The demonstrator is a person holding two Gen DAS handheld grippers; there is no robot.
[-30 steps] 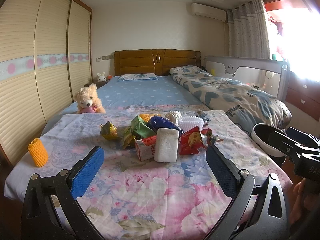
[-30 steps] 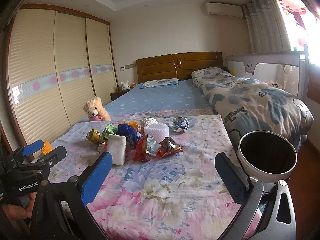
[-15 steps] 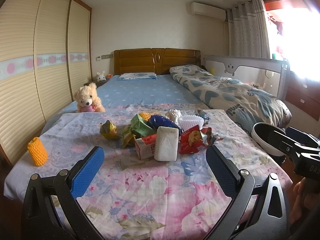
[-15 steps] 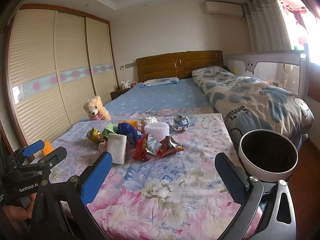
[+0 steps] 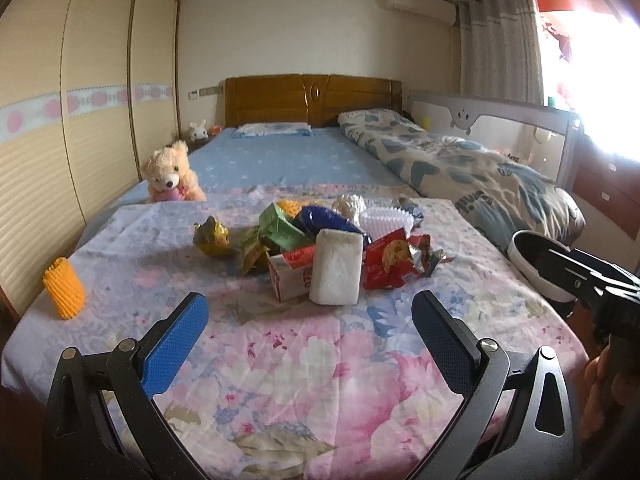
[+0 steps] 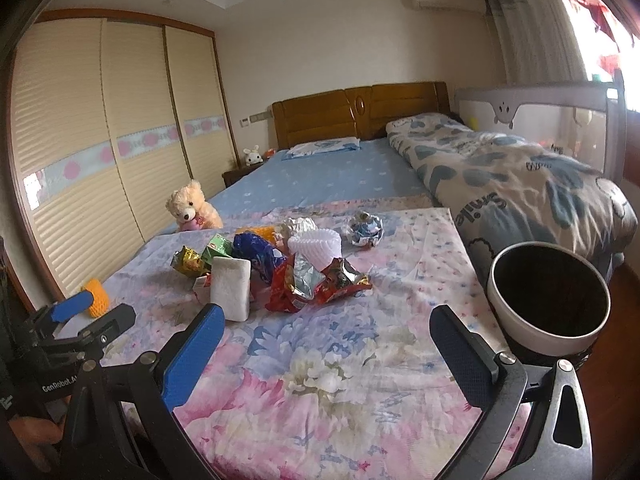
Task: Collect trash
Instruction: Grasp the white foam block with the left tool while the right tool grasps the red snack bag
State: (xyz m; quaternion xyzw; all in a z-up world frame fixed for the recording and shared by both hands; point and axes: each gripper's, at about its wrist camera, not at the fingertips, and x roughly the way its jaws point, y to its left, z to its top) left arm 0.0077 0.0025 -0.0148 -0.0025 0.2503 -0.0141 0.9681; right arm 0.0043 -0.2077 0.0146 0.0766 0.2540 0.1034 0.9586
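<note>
While both hand-held grippers, left (image 5: 308, 316) and right (image 6: 326, 330), hover spread and empty, trash (image 5: 320, 248) lies heaped left of the bin (image 6: 550, 304).

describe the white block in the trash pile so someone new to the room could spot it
On the floral sheet at the foot of the bed sits a heap of wrappers. The white block stands at its near edge, leaning against a red-and-white carton, with a red cookie wrapper on its other side. It alone is plain, fuzzy white and rectangular.

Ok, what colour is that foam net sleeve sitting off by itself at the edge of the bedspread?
Orange. The foam net sleeve shows best in the left wrist view.
</note>
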